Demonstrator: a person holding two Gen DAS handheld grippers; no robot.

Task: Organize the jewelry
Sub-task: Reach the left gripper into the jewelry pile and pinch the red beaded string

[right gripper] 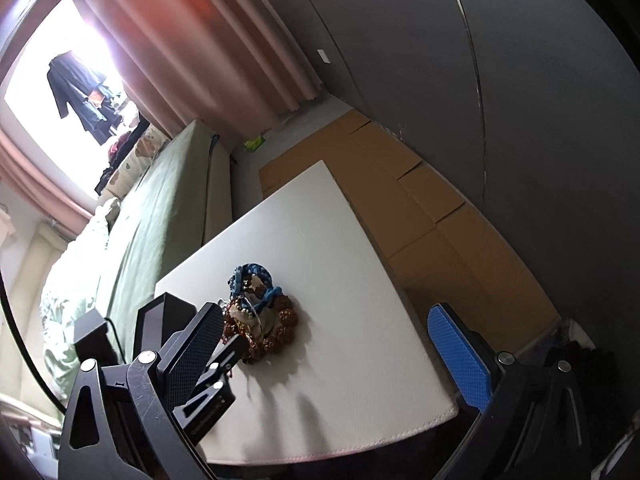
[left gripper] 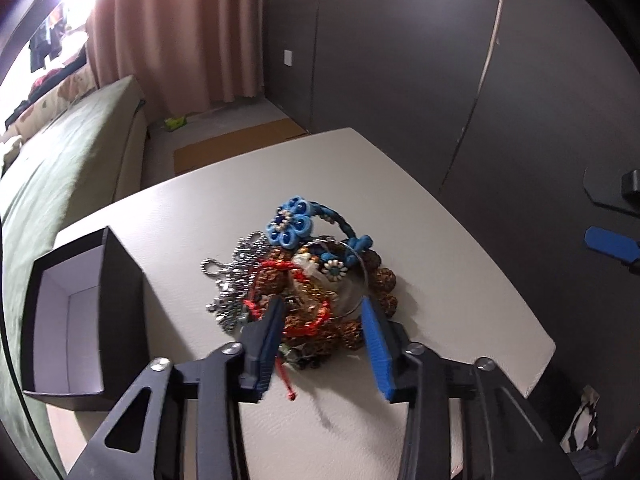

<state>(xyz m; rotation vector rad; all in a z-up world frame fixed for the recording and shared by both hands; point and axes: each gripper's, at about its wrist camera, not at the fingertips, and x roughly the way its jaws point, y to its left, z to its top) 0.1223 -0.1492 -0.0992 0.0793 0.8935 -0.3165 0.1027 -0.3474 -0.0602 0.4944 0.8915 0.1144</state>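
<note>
A tangled pile of jewelry (left gripper: 304, 280) lies on the white table (left gripper: 440, 264): a blue braided flower bracelet (left gripper: 292, 224), silver chains (left gripper: 232, 276), red cord and brown beaded pieces. My left gripper (left gripper: 324, 312) is open, its fingers on either side of the near edge of the pile, low over it. An open black box (left gripper: 80, 316) with a white inside stands left of the pile. In the right wrist view the pile (right gripper: 260, 320) shows beyond my right gripper (right gripper: 328, 320), which is open, empty and held above the table's near part.
A green-covered bed (left gripper: 68, 152) runs along the table's left side. Flattened cardboard (right gripper: 420, 216) lies on the floor beyond and right of the table, by a dark wall. The table's right edge (left gripper: 532, 360) is close to the pile.
</note>
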